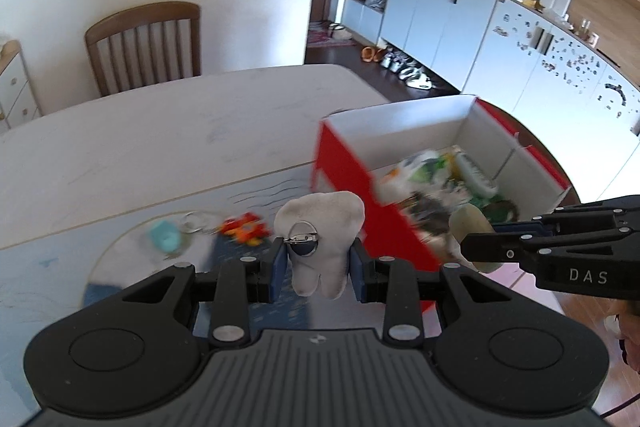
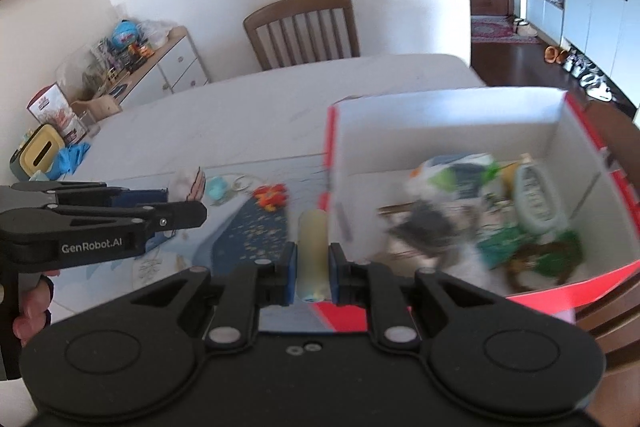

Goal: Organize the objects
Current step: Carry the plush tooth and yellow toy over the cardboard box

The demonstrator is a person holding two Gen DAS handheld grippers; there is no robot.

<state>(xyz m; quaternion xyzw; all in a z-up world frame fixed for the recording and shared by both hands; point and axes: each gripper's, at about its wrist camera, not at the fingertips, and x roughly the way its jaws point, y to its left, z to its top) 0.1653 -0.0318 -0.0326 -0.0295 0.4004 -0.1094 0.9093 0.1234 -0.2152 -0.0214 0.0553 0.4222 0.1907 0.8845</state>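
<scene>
The white table (image 1: 140, 139) carries a blue patterned mat (image 2: 256, 231), and at the mat's right edge stands the red box (image 1: 344, 179), open at the top and already holding a blurred heap of small things, a pale green oval item among them, so much of the sorting looks done. Both tools are loaded and raised beside the box: the left gripper (image 1: 319, 264) pinches a grey tooth-shaped plush (image 1: 320, 223) with a round pin badge on it, and the right gripper (image 2: 313, 269) pinches a pale yellowish cylinder (image 2: 313, 247), held upright close to the box's near left corner. Neither item is over the opening yet. Left on the mat, near each other, lie an orange-red trinket (image 1: 244, 229) and a teal charm (image 1: 165, 237) with a key ring (image 1: 196, 219).
</scene>
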